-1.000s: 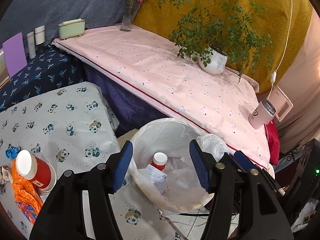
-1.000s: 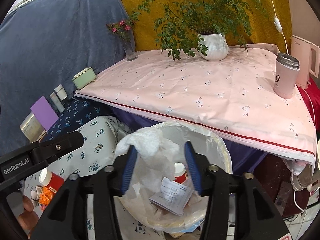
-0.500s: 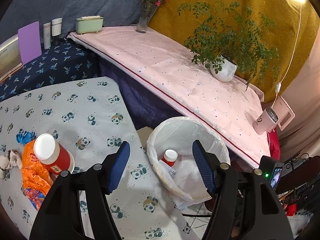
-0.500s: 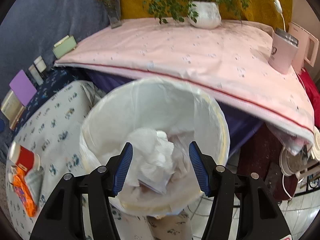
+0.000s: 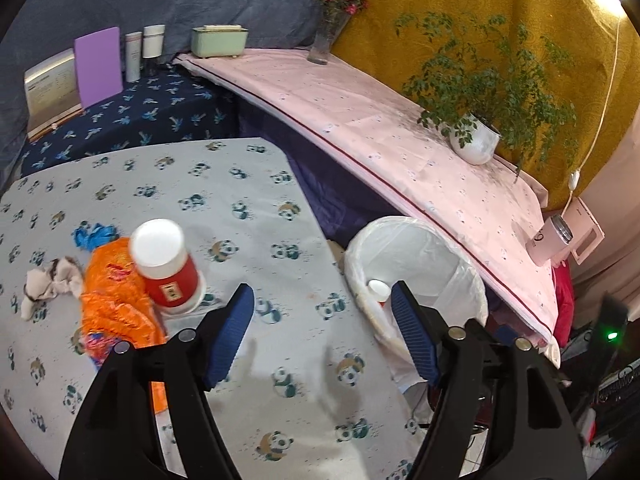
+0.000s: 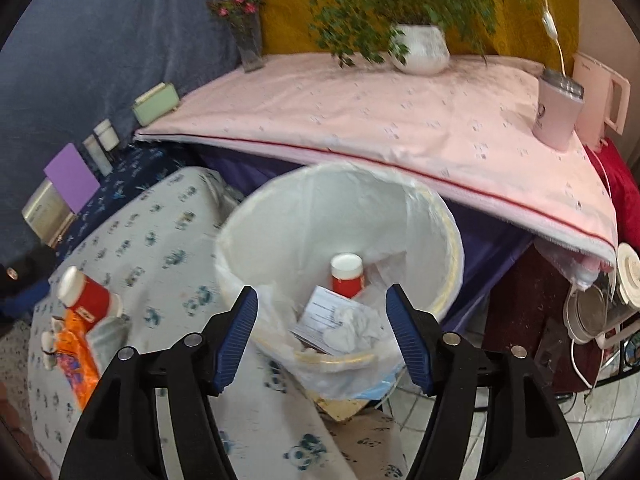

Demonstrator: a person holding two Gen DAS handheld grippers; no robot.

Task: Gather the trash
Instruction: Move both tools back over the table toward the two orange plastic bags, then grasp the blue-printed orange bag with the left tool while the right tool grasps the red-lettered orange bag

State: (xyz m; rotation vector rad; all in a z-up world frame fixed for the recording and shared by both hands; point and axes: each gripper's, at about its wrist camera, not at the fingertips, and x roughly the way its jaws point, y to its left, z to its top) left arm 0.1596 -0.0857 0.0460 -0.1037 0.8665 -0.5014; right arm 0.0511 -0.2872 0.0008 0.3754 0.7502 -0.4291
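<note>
Left gripper (image 5: pixel 322 312) hangs over the panda-print counter (image 5: pixel 248 208), fingers spread wide, nothing between them. Ahead and to its left, a red cup (image 5: pixel 166 270) with a white lid stands tilted, lid leaning toward the camera, against an orange wrapper (image 5: pixel 116 304); a crumpled tissue (image 5: pixel 48 286) and a blue scrap (image 5: pixel 94 236) lie beside. Right gripper (image 6: pixel 322 312) is above the white-lined bin (image 6: pixel 448 248), fingers also apart and empty. Only this view shows the bin's floor: a small red bottle (image 6: pixel 347 278) upright, a paper slip (image 6: pixel 324 316), a white wad (image 6: pixel 356 330). From the left, the bin rim hides everything but the bottle's cap.
</note>
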